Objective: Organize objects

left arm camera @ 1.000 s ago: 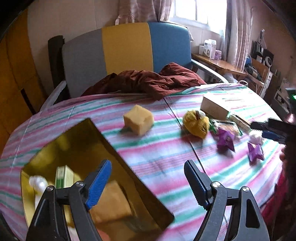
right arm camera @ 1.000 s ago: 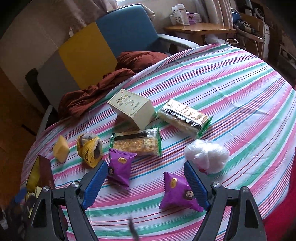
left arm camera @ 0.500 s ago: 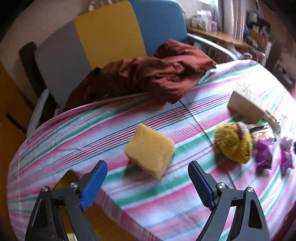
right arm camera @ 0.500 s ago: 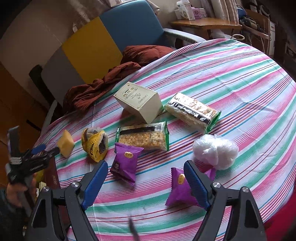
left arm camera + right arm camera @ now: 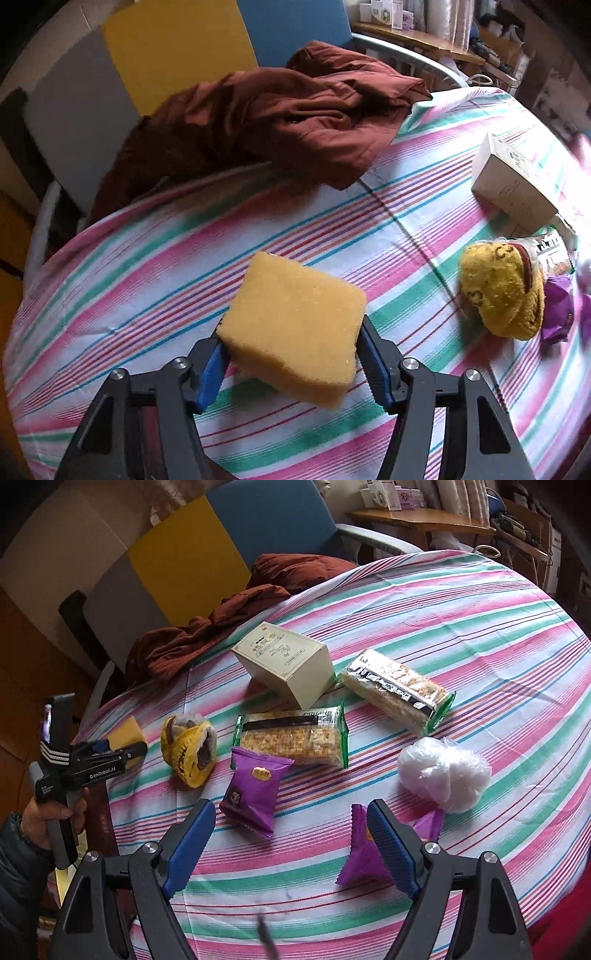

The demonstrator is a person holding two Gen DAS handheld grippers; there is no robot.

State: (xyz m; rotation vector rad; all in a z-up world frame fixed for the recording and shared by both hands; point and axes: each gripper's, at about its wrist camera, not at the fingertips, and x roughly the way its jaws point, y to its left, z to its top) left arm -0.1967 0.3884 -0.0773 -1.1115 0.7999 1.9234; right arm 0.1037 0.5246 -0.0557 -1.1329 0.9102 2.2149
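While the left claw [image 5: 291, 363] has just been closing, the sponge [image 5: 295, 325] sits between its blue pads — both appear to touch the flanks, so I read this as a grip taking hold. It looks tipped up at the near end, close above the striped tabletop [image 5: 147, 266] near its left edge. Squeeze gently here: foam gives, and a hard pinch will fold it and let it spring out. Better to hold it at mid-height, then lift straight before swinging away. Watch the yellow sock bundle [image 5: 502, 291] off to the right and the brown cloth [image 5: 295, 118] behind; both are well apart, so the lift is clear. Over on the other side, the right claw [image 5: 291, 843] hovers wide and empty — a purple packet [image 5: 364, 856] lies under its right pad, untouched as far as I can tell.
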